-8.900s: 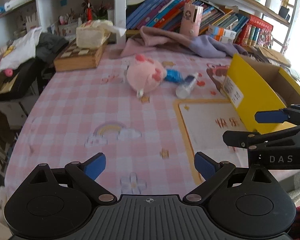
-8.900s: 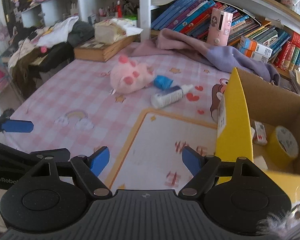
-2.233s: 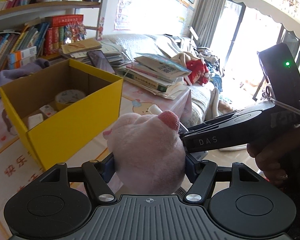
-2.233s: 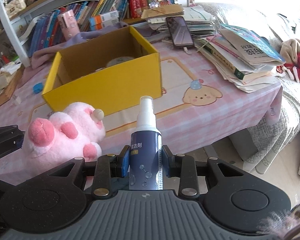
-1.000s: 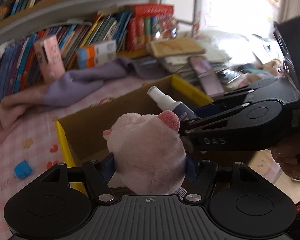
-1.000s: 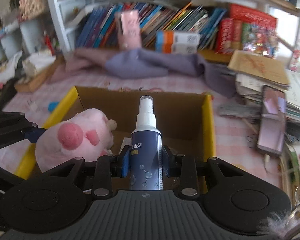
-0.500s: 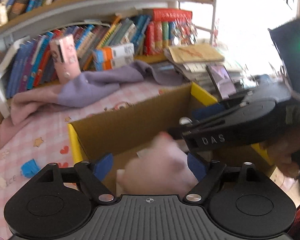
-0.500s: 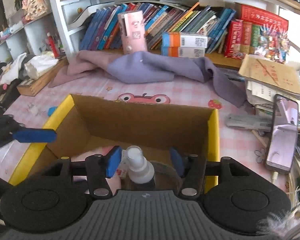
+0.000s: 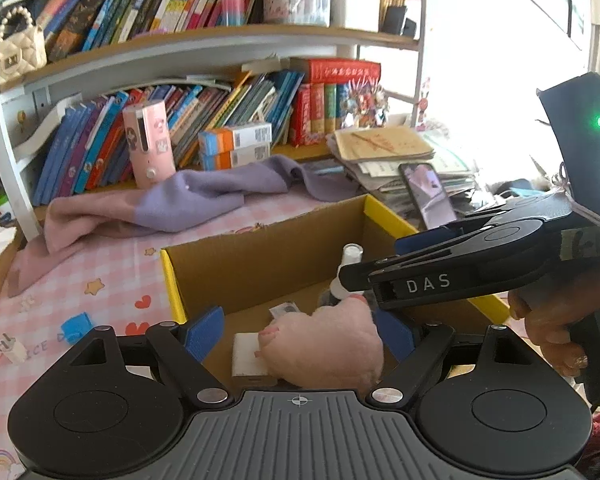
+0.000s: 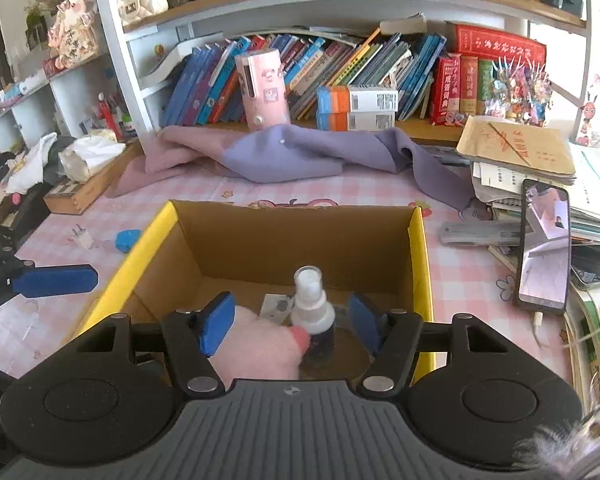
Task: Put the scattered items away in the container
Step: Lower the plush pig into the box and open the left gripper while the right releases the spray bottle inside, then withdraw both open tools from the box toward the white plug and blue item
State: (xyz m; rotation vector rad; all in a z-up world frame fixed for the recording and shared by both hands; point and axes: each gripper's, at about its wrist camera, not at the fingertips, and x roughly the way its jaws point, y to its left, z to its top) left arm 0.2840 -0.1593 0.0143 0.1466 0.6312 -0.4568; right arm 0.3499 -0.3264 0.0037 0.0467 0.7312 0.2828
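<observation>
Two items down: your pink plush toy and upright white-capped dark spray bottle sit inside the yellow cardboard box, left gripper spread empty above it, right gripper still opening, bottle untouched between.

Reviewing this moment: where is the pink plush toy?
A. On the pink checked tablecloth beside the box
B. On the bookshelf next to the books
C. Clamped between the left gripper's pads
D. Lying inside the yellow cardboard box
D: the pink plush toy lies on the floor of the yellow cardboard box, beside the spray bottle, and the left gripper has its pads apart, clear of the toy.
</observation>
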